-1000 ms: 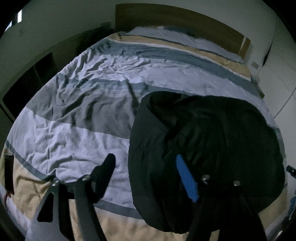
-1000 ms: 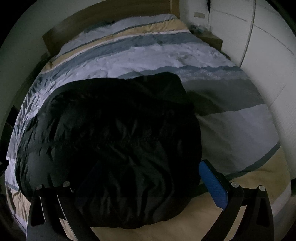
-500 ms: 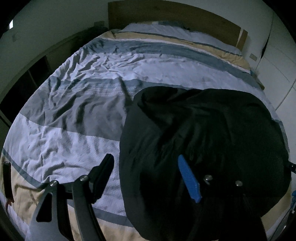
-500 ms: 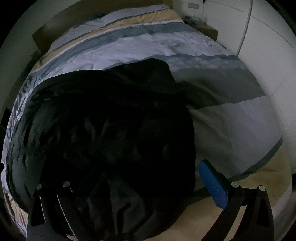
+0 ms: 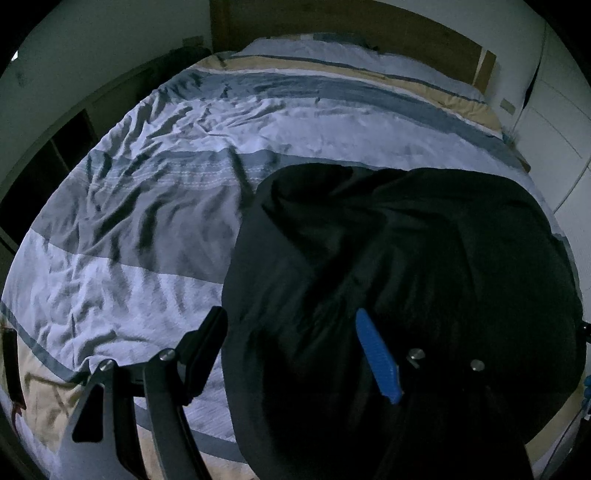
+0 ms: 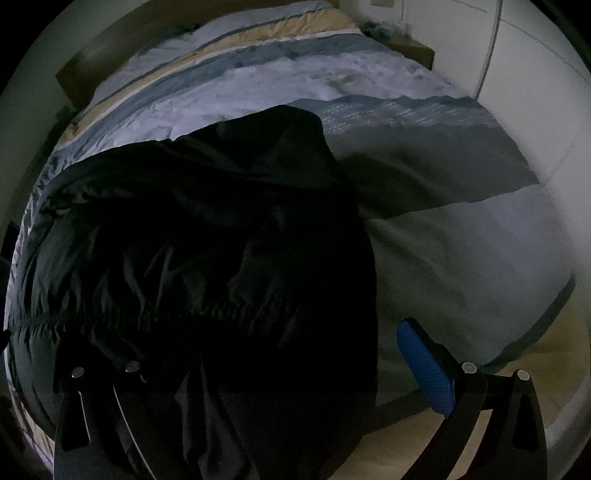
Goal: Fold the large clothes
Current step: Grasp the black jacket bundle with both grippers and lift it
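The left hand-held gripper (image 5: 291, 350) stands with its jaws wide apart and nothing clamped between them. Its dark finger (image 5: 207, 347) lies over the striped bedcover (image 5: 147, 206), while its blue pad (image 5: 376, 358) lies over the near left edge of the black garment (image 5: 406, 266); whether the pad touches the cloth cannot be told. To the left of this hand-held gripper the bed is bare, rumpled cover running up to the wooden headboard (image 5: 369, 26).

Ahead of and between both tools the garment sits in a loose, puffy heap on the bed, with a hood-like lump at its far end and creases across its middle.

The right hand-held gripper (image 6: 266, 369) is spread wide as well; its left finger is lost against the dark cloth and its blue pad (image 6: 424, 369) is clear of the garment's right edge, over the cover. No hold is visible.

Judged from this, the folding is barely started: the garment looks bunched rather than laid flat, and no clean fold shows, so spreading and every fold remain.
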